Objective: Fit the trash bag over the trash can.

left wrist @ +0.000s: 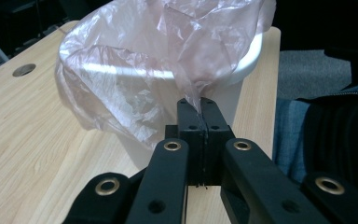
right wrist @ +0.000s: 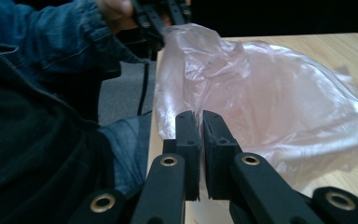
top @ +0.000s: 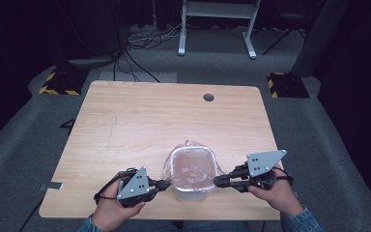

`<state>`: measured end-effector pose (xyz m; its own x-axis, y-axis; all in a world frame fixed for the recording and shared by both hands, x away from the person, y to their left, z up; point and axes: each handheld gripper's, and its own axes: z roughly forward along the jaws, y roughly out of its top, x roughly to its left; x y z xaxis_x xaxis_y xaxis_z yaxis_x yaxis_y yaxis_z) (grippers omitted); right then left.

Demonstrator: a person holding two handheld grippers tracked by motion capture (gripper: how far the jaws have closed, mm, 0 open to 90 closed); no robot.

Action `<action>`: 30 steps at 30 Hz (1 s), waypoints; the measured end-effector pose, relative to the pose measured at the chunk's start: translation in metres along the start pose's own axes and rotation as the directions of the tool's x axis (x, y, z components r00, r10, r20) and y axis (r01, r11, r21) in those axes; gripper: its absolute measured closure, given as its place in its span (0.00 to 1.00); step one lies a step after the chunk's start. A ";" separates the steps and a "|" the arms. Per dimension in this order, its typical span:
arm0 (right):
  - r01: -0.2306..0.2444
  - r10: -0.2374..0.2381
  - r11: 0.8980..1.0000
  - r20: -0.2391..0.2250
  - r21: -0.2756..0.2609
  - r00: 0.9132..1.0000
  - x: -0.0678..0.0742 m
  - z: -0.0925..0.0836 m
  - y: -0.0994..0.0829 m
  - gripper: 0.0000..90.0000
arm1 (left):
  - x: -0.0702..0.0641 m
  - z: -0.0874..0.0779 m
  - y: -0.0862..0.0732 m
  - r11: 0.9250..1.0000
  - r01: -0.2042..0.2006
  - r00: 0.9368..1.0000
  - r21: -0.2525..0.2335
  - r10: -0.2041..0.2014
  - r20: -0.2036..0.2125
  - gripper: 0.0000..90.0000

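A pale wooden table (top: 140,121) under even overhead light in a dim, dark-walled room.

Grey carpet (top: 24,130) surrounds the table, which has a round cable hole (top: 208,97) near its far edge. Beyond it stand the white legs of a second frame table (top: 217,29), with black cables (top: 140,43) trailing across the floor. Two blocks edged in yellow-and-black hazard stripes (top: 58,82) (top: 287,84) sit at either side, and the far background falls into shadow.

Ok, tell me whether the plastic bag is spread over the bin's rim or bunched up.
Spread: the pink bag lines the white bin and drapes over its rim, with the left gripper pinching an edge.
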<state>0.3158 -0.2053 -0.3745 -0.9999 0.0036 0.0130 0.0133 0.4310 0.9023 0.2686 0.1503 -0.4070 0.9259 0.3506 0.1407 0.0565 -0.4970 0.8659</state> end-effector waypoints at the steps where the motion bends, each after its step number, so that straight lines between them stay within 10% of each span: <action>1: 0.008 -0.008 1.000 -0.003 -0.002 1.000 0.002 -0.001 -0.001 0.95 | -0.001 0.002 -0.001 1.000 -0.006 1.000 0.010 0.006 -0.005 0.99; 24: 0.036 -0.040 0.985 0.018 0.168 0.999 0.011 0.028 -0.031 0.98 | 0.007 0.020 -0.023 1.000 -0.026 1.000 -0.009 0.026 0.011 0.97; 30: 0.022 -0.029 0.978 0.029 0.208 0.999 0.010 0.032 -0.035 0.99 | 0.007 0.024 -0.028 0.994 -0.062 0.998 0.094 0.063 -0.011 0.98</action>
<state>0.3050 -0.1909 -0.4194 -0.9995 0.0172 -0.0257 -0.0099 0.6091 0.7930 0.2822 0.1475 -0.4419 0.9235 0.3274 0.2001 0.0342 -0.5898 0.8068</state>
